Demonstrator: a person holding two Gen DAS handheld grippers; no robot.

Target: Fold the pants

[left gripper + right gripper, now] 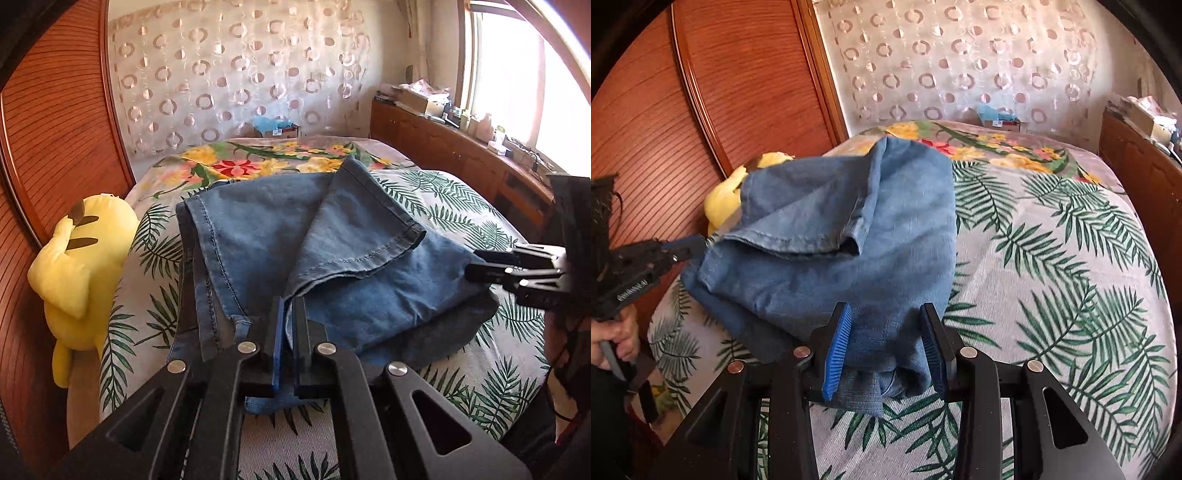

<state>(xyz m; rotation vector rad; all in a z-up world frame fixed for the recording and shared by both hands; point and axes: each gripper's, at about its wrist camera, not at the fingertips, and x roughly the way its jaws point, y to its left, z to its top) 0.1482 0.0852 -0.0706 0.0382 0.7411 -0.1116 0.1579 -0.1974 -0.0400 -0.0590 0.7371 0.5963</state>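
On the palm-leaf bedspread (1052, 258) near the bed's front edge sit the pants (332, 258), blue denim, already bundled into a thick, roughly squarish stack with one hemmed leg end flopped diagonally over the top. Both tools are biting the near edge: the left gripper (289, 332) is squeezed tight on a thin bit of fabric at the stack's left corner, and the right gripper (884, 347) has its blue pads (834, 354) partway apart with a fat wad of denim packed between them, so it looks clamped on the bulk. The stack runs away from both hands toward the floral blanket (258, 162) further up the bed, so my guess is the next fold goes forward, away from the person. Neither hand is clearly nearer. A yellow plush toy (81, 258) sits just beside the pants on the left against the wooden headboard (55, 129), close enough to snag; the right side is clear bedspread.
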